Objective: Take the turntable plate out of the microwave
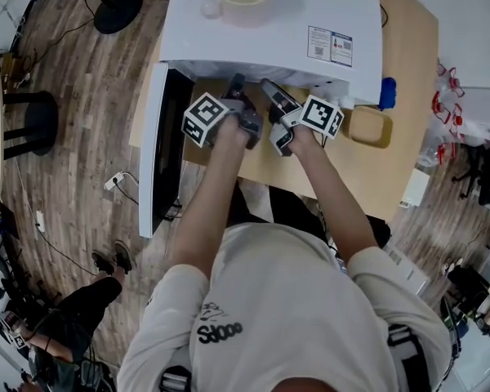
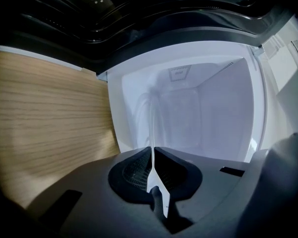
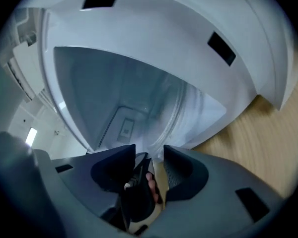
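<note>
The microwave (image 1: 298, 24) bears two unreadable label stickers (image 1: 330, 46).

Turntable plate (image 2: 152, 128) sits edge-on between the fingers (image 2: 131, 170) of the left gripper (image 2: 152, 155) and runs ahead of them into the microwave (image 2: 198, 113) cavity. Its rim also lies just ahead of the fingers (image 3: 181, 170) of the right gripper (image 3: 150, 152). Table (image 2: 44, 123) lies beside both pairs of fingers, outside the cavity.
</note>
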Action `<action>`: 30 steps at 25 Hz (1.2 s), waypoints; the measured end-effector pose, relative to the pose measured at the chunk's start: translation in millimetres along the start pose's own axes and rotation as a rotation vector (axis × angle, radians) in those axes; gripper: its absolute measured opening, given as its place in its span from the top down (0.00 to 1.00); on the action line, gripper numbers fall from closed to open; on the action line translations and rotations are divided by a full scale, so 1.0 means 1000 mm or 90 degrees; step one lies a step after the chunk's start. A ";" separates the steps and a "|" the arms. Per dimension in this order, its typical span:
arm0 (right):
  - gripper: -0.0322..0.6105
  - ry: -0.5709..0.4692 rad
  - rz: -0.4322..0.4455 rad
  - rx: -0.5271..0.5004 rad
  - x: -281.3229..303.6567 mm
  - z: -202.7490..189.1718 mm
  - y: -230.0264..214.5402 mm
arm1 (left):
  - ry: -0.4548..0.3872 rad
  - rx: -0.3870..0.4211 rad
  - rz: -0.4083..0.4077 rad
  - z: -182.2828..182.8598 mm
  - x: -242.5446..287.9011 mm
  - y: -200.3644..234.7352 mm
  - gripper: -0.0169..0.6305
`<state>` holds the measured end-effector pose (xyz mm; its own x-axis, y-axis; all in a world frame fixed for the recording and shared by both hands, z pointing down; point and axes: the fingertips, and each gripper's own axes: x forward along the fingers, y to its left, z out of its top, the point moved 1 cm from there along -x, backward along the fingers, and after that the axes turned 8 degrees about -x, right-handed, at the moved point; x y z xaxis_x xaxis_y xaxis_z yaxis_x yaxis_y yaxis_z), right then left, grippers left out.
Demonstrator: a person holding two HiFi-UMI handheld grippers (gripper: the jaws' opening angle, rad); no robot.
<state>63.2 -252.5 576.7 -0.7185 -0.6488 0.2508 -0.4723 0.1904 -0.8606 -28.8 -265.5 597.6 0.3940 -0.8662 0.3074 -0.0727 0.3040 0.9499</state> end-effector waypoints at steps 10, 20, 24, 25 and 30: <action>0.81 -0.094 0.007 0.100 0.022 0.024 -0.024 | 0.034 0.000 -0.034 0.000 0.002 -0.005 0.93; 0.91 -0.159 0.052 0.235 0.025 0.024 -0.027 | 0.069 0.040 -0.111 -0.005 0.012 -0.025 0.67; 0.91 -0.159 0.050 0.239 0.026 0.025 -0.027 | 0.074 0.018 -0.120 0.001 0.032 -0.031 0.67; 0.91 -0.158 0.050 0.239 0.026 0.025 -0.027 | 0.081 0.014 -0.123 0.002 0.037 -0.031 0.67; 0.91 -0.160 0.062 0.242 0.028 0.025 -0.024 | 0.095 -0.014 -0.137 0.007 0.047 -0.031 0.80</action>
<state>67.6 -294.1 593.5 -0.5820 -0.8086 0.0859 -0.1550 0.0066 -0.9879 -14.1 -318.3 583.0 0.5295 -0.8441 0.0850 0.0474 0.1294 0.9905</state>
